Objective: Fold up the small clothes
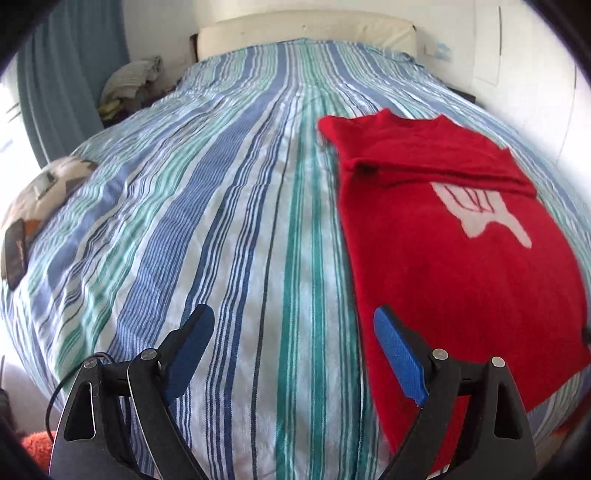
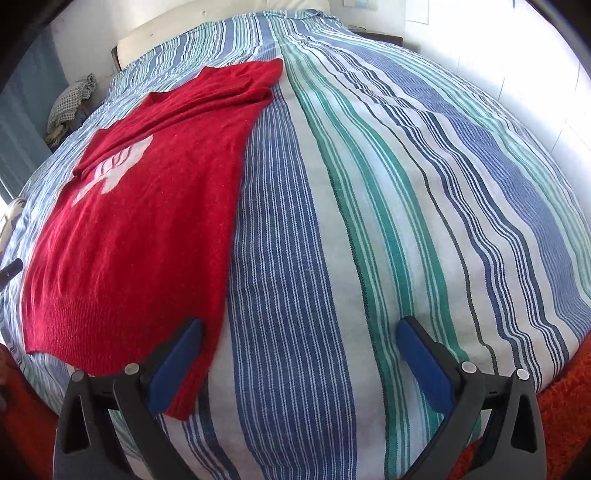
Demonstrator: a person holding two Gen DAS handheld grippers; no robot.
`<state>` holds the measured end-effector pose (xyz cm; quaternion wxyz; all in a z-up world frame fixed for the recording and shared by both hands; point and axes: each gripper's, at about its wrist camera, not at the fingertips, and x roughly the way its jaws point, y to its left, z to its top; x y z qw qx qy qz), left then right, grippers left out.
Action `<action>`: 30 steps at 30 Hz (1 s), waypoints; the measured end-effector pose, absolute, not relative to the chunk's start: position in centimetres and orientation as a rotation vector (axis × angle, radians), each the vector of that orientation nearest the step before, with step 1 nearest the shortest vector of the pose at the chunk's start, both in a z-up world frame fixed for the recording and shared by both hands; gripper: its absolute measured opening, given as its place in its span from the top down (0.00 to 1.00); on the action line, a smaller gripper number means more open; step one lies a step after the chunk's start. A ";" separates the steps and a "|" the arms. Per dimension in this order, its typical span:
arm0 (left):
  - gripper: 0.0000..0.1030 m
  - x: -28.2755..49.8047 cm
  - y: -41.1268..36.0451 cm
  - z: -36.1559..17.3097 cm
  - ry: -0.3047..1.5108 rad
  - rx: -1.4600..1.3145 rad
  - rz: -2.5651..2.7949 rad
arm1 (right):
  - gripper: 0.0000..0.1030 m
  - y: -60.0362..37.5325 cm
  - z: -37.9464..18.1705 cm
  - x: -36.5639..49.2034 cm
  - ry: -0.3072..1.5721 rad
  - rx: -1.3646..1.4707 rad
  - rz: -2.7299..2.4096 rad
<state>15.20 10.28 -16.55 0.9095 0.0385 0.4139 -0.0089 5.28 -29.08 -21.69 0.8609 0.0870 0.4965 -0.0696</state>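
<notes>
Red sweater point(image 1: 454, 266) lies flat on the bed point(image 1: 229, 206), spread over the blue, green and white striped cover, with its neck end toward the headboard point(image 1: 306, 31) and its hem toward the foot of the bed. Both sleeves are folded in across the chest, partly covering a white motif point(image 1: 480, 210) on the front.

Left tongs point(image 1: 293, 350) hang over the foot of the bed with their blue-padded arms spread wide and nothing between them. The sweater sits to their right; the right arm of these tongs overlaps the sweater's near left edge in the view, though whether it touches the knit I cannot tell.

Right tongs point(image 2: 299, 354) are likewise spread wide and hold nothing. From their side the sweater point(image 2: 144, 240) lies to the left, its lower right corner showing just beside and behind the left arm. Bare striped cover fills the gap between the arms.

Off by the far left of the bed a crumpled bundle of cloth point(image 1: 131, 79) is heaped, and a pillow point(image 1: 44, 188) with a dark flat object on it rests at the left edge. Orange rug point(image 2: 565, 417) shows below the foot of the bed.
</notes>
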 end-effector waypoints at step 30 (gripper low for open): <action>0.12 16.5 15.5 -17.3 0.928 -0.210 0.082 | 0.00 -28.8 -21.8 5.3 1.037 0.160 -0.147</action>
